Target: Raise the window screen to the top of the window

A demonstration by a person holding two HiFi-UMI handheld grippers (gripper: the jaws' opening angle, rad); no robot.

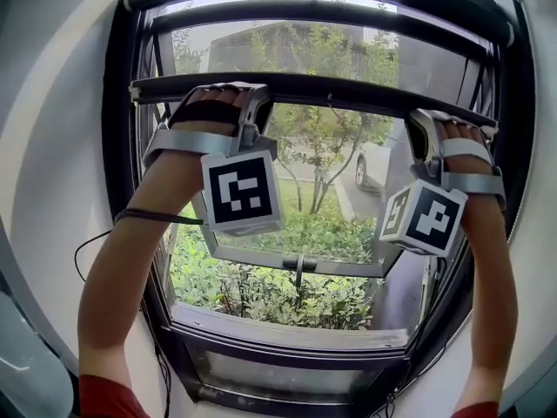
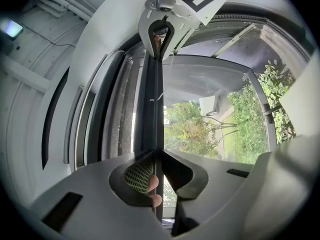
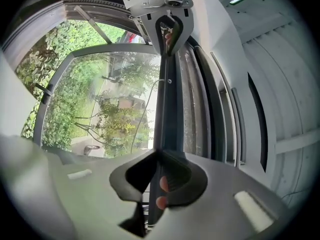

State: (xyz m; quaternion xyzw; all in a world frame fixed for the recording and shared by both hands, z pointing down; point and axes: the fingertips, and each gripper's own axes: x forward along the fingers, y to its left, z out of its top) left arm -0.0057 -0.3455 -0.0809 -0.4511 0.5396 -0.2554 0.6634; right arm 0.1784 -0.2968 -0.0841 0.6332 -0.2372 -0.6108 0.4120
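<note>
**Window screen** (image 1: pixel 287 55) – greyish mesh in the upper part of the window frame (image 1: pixel 117 172). Its dark bottom rail (image 1: pixel 348 95) lies crosswise, a little below the frame's top.

**Left claw** (image 1: pixel 254 96) – clenched on the rail near its left end (the left gripper view shows the rail running straight out from between the pressed jaws).

**Right claw** (image 1: pixel 424 122) – clenched on the same rail near its right end.

**Arms** – both reach upward, with the marker cubes (image 1: pixel 241 192) facing the head camera.

**Below the rail** – an outward-tilted glass sash (image 1: pixel 298 264), shrubs (image 1: pixel 261 290), and a pale car (image 1: pixel 372 165) beyond.

**Black cable** (image 1: pixel 96 238) – hangs beside the left arm.
</note>
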